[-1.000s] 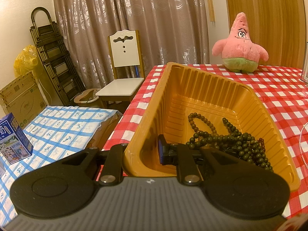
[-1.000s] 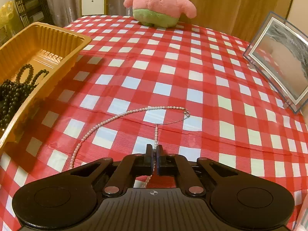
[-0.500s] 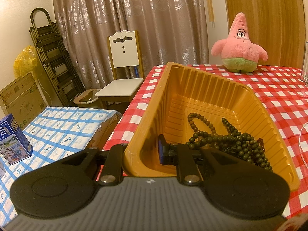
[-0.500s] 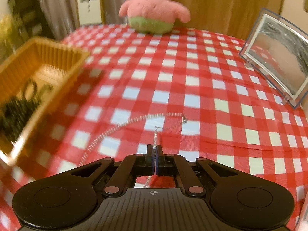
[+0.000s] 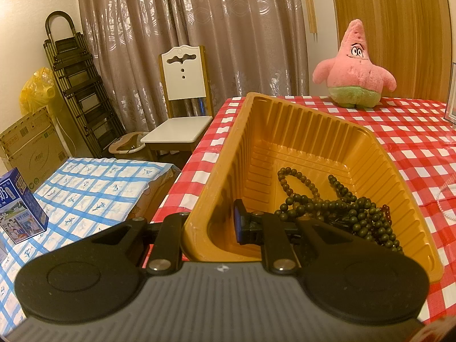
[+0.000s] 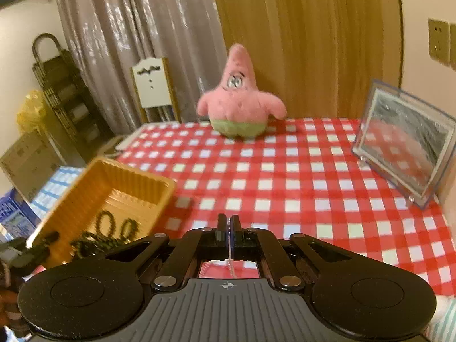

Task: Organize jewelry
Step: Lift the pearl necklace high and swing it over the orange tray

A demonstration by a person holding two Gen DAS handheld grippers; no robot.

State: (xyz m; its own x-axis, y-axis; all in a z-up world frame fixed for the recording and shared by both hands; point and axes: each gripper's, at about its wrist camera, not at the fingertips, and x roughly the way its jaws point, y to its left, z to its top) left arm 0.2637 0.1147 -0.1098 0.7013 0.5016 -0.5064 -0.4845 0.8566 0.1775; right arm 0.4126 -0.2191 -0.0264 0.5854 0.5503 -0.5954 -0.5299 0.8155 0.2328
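An orange plastic tray (image 5: pixel 285 131) sits on the red-checked tablecloth with dark bead necklaces (image 5: pixel 342 208) heaped at its near end. My left gripper (image 5: pixel 205 228) is shut on the tray's near-left wall, one finger inside and one outside. My right gripper (image 6: pixel 228 225) hangs above the cloth, to the right of the tray (image 6: pixel 94 188). It is shut on a thin pearl necklace (image 6: pixel 230 265), whose strand dangles below the pads. A loop of pearls (image 5: pixel 444 199) shows at the right edge of the left wrist view. The dark beads (image 6: pixel 108 233) appear blurred.
A pink star plush (image 6: pixel 239 105) stands at the table's far side. A clear picture frame (image 6: pixel 404 142) stands at the right. Left of the table are a white chair (image 5: pixel 182 108), a blue-checked surface with a blue carton (image 5: pixel 17 205), and a folded ladder.
My right gripper has risen with the pearl necklace, lifting the strand off the cloth, and its view now tilts up toward the plush. The left gripper and tray have not moved.
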